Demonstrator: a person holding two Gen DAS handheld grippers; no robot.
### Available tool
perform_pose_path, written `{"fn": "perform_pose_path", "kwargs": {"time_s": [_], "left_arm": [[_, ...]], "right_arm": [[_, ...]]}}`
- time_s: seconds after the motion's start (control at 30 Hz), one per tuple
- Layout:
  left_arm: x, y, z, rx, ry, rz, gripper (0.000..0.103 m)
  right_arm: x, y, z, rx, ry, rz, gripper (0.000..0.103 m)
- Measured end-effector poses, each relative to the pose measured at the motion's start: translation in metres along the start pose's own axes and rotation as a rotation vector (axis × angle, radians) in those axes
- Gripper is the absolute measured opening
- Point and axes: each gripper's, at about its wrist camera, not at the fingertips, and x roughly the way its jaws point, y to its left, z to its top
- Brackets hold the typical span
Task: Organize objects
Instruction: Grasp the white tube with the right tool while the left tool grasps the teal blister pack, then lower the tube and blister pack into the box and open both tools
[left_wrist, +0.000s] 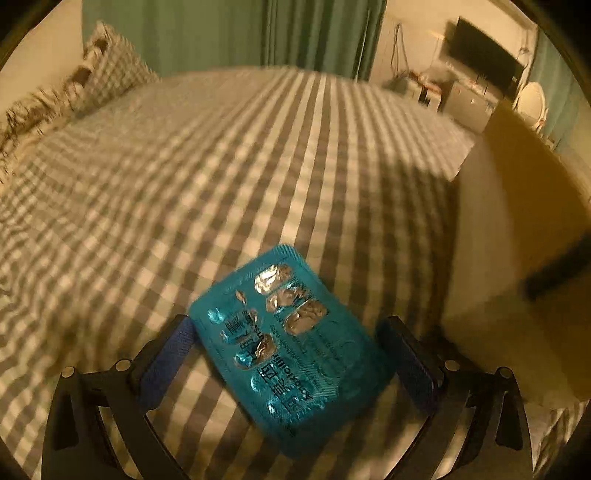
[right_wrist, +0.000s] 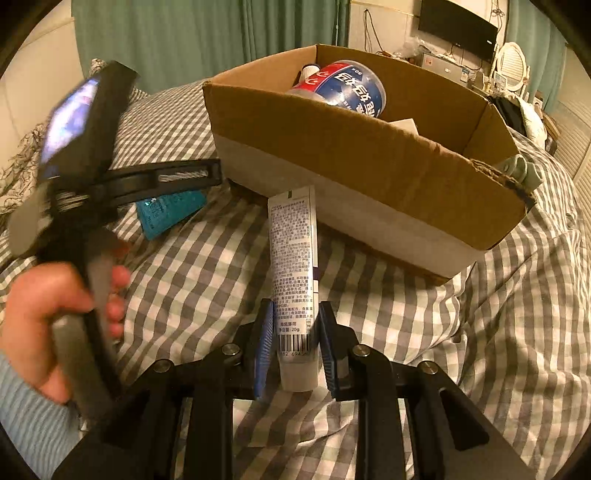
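Observation:
A teal blister pack (left_wrist: 286, 350) of pills lies on the checked bedcover between the wide-open fingers of my left gripper (left_wrist: 291, 354); neither pad clearly touches it. The pack also shows in the right wrist view (right_wrist: 168, 212), under the left gripper tool (right_wrist: 147, 181). My right gripper (right_wrist: 295, 332) is shut on a white toothpaste tube (right_wrist: 293, 258), which points toward the cardboard box (right_wrist: 369, 177). The box holds a red-and-blue round tub (right_wrist: 347, 86) and other items.
The box wall (left_wrist: 517, 240) stands close at the right in the left wrist view. The checked bedcover (left_wrist: 184, 166) stretches ahead to a pillow (left_wrist: 107, 70) at far left. Green curtains, a TV and a desk stand behind the bed.

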Motion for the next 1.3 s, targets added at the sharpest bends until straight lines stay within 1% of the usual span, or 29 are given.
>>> {"fn": "perform_pose_path", "kwargs": {"time_s": [0.03,0.1,0.17,0.2,0.23,0.27,0.37,0.43,0.47,0.67,0.77,0.83,0.87,0.93,1.07,1.17,1.3], "left_arm": [[0.003,0.001,-0.001,0.004,0.007,-0.01,0.102],[-0.001,0.004,-0.003,0.032,0.004,-0.038,0.093],[-0.009,0.006,-0.005,0.071,0.009,-0.065,0.07],[-0.014,0.009,-0.007,0.09,0.019,-0.081,0.066],[-0.016,0.01,-0.009,0.1,0.028,-0.098,0.055],[-0.02,0.016,-0.012,0.107,0.045,-0.131,0.034],[-0.033,0.031,-0.022,0.114,0.076,-0.18,0.015],[-0.041,0.039,-0.029,0.113,0.085,-0.199,0.009],[-0.045,0.045,-0.033,0.113,0.09,-0.203,0.008],[-0.08,0.073,-0.063,0.138,0.083,-0.215,0.007],[-0.102,0.086,-0.075,0.129,0.073,-0.243,0.007],[-0.116,0.09,-0.08,0.138,0.056,-0.256,0.007],[-0.126,0.09,-0.082,0.148,0.041,-0.259,0.007],[-0.143,0.089,-0.081,0.167,0.012,-0.272,0.007],[-0.178,0.066,-0.065,0.226,-0.052,-0.3,0.007],[-0.197,0.035,-0.044,0.283,-0.094,-0.331,0.007],[-0.22,-0.009,-0.017,0.362,-0.144,-0.364,0.007]], "right_arm": [[0.001,0.001,0.0,-0.001,0.001,0.001,0.023],[0.001,0.003,-0.002,-0.004,0.004,-0.004,0.023],[0.0,0.002,-0.003,-0.008,0.002,-0.006,0.023],[-0.002,0.004,-0.004,-0.013,-0.002,-0.011,0.023],[-0.004,0.006,-0.005,-0.017,-0.006,-0.014,0.023],[-0.006,0.008,-0.005,-0.021,-0.011,-0.016,0.023],[-0.011,0.017,-0.007,-0.032,-0.023,-0.023,0.023],[-0.017,0.021,-0.012,-0.025,-0.027,-0.013,0.023],[-0.02,0.022,-0.016,-0.026,-0.029,-0.009,0.023],[-0.041,0.043,-0.037,-0.043,-0.037,0.026,0.023],[-0.047,0.05,-0.043,-0.045,-0.04,0.035,0.023],[-0.055,0.049,-0.045,-0.037,-0.051,0.049,0.023],[-0.056,0.046,-0.041,-0.034,-0.056,0.052,0.023],[-0.065,0.045,-0.039,-0.033,-0.072,0.057,0.023],[-0.09,0.035,-0.023,-0.008,-0.121,0.097,0.023],[-0.114,0.023,0.0,-0.015,-0.182,0.084,0.023],[-0.147,-0.006,0.036,-0.017,-0.261,0.081,0.023]]}}
